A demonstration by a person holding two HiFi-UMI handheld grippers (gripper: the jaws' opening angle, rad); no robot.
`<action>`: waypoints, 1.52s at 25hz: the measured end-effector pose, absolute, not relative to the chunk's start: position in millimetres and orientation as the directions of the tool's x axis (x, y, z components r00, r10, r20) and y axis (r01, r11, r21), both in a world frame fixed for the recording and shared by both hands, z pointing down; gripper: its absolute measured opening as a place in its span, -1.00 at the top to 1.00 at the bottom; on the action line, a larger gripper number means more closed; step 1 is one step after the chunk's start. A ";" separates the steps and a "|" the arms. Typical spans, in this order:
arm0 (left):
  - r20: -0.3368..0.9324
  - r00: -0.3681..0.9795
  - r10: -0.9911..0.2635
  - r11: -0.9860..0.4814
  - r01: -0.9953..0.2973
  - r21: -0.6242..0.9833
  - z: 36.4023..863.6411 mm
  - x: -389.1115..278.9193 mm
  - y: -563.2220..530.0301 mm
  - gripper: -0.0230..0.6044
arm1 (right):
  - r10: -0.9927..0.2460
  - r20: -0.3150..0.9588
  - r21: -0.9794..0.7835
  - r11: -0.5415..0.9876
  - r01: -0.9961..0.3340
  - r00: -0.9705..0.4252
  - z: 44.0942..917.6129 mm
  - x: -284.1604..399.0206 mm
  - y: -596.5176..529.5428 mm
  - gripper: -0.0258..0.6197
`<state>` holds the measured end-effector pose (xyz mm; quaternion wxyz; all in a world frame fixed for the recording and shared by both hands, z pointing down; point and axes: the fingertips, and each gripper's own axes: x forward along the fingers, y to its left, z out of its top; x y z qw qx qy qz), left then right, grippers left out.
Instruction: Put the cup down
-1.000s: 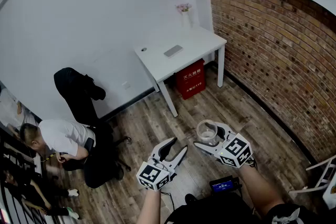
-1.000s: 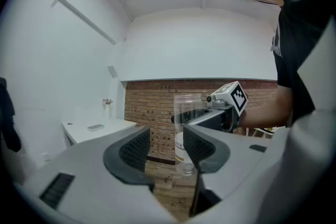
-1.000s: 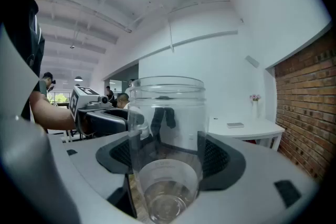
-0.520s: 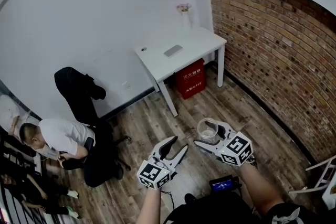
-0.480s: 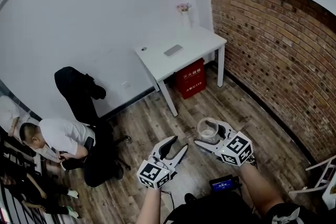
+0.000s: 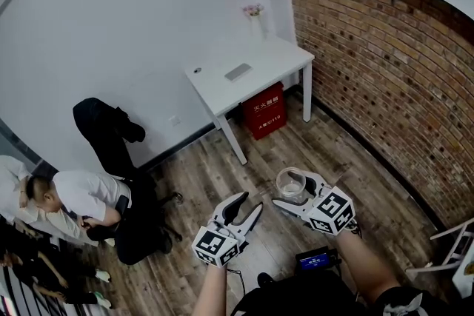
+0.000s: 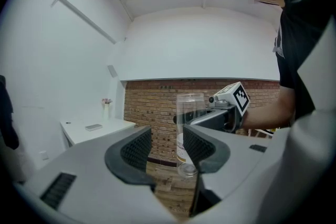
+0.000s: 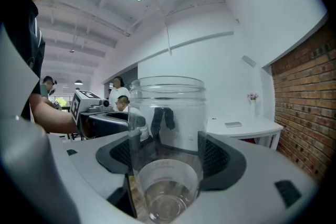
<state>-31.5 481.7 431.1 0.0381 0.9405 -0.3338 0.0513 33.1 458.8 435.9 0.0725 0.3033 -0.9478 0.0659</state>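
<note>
Wood flooring (image 6: 311, 148) is bounded by a brick wall (image 6: 385, 63) at two o'clock, with a white table (image 6: 255, 70) set at twelve. At five o'clock the clear cup (image 6: 290, 183) is pinched upright between the right gripper's (image 6: 294, 192) jaws, above the floor. At six, the left gripper's (image 6: 249, 205) jaws are held spread and empty.

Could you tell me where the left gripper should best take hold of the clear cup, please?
Probably the lower wall, coming level from the left. The clear cup stands upright with straight round sides, and the right gripper clamps its upper part, so the stretch below is free for the open left gripper.
</note>
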 end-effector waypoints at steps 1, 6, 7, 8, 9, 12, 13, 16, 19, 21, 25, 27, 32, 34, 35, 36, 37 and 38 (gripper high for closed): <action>0.121 0.768 -0.629 -0.770 -0.637 0.040 431.4 -27.2 479.2 0.32 | -0.564 0.176 -0.082 0.808 -0.583 -0.806 435.7 37.9 456.8 -0.15; 0.134 0.750 -0.648 -0.752 -0.658 0.047 438.8 -3.8 469.8 0.32 | -0.550 0.176 -0.079 0.819 -0.568 -0.817 441.2 63.1 448.9 -0.15; 0.134 0.748 -0.650 -0.750 -0.660 0.048 440.2 0.7 467.5 0.32 | -0.550 0.177 -0.082 0.818 -0.569 -0.816 443.6 68.7 445.8 -0.15; 0.136 0.747 -0.651 -0.748 -0.662 0.049 442.1 4.4 465.4 0.32 | -0.550 0.180 -0.088 0.817 -0.570 -0.816 446.4 74.1 442.7 -0.15; 0.141 0.744 -0.653 -0.746 -0.664 0.051 444.5 7.1 463.6 0.32 | -0.550 0.183 -0.096 0.815 -0.572 -0.815 449.5 78.7 440.1 -0.15; 0.154 0.727 -0.669 -0.727 -0.683 0.068 451.8 7.2 455.0 0.32 | -0.546 0.188 -0.112 0.814 -0.571 -0.816 455.4 87.6 432.7 -0.15; 0.156 0.722 -0.674 -0.721 -0.689 0.072 453.0 6.8 451.0 0.32 | -0.545 0.187 -0.113 0.814 -0.569 -0.817 455.5 89.8 429.6 -0.15; 0.153 0.721 -0.676 -0.721 -0.690 0.063 452.6 8.7 439.0 0.32 | -0.545 0.187 -0.118 0.814 -0.569 -0.818 457.8 94.4 417.7 -0.15; 0.149 0.719 -0.679 -0.720 -0.692 0.058 455.2 6.9 421.7 0.32 | -0.545 0.193 -0.127 0.810 -0.572 -0.816 464.4 94.2 401.1 -0.15; 0.152 0.719 -0.678 -0.719 -0.692 0.066 459.9 3.6 407.0 0.32 | -0.544 0.200 -0.134 0.809 -0.573 -0.815 469.3 91.9 388.4 -0.15; 0.152 0.735 -0.661 -0.732 -0.676 0.088 472.4 -0.9 364.8 0.32 | -0.550 0.206 -0.146 0.800 -0.582 -0.809 476.9 84.8 350.5 -0.15; 0.149 0.747 -0.648 -0.741 -0.663 0.105 478.2 -4.7 337.6 0.32 | -0.556 0.205 -0.152 0.795 -0.587 -0.806 476.7 77.4 325.3 -0.15; 0.139 0.770 -0.623 -0.761 -0.637 0.120 479.2 -23.6 261.0 0.32 | -0.577 0.226 -0.138 0.779 -0.612 -0.785 469.2 57.0 248.7 -0.15; 0.136 0.768 -0.626 -0.759 -0.640 0.118 476.1 -38.5 229.0 0.32 | -0.581 0.231 -0.137 0.775 -0.617 -0.780 465.3 45.0 216.9 -0.15; 0.134 0.766 -0.629 -0.758 -0.642 0.116 474.2 -46.7 212.7 0.32 | -0.582 0.233 -0.135 0.774 -0.619 -0.779 463.0 38.3 201.2 -0.15; 0.132 0.765 -0.630 -0.757 -0.643 0.115 472.2 -54.6 196.7 0.32 | -0.584 0.233 -0.132 0.773 -0.621 -0.777 460.7 31.6 185.5 -0.15; 0.127 0.766 -0.630 -0.757 -0.643 0.119 470.6 -62.0 181.8 0.32 | -0.587 0.231 -0.132 0.771 -0.622 -0.776 458.8 25.3 170.3 -0.15; 0.122 0.768 -0.628 -0.758 -0.640 0.128 469.7 -68.4 168.6 0.32 | -0.588 0.227 -0.137 0.770 -0.623 -0.776 457.4 19.7 156.4 -0.15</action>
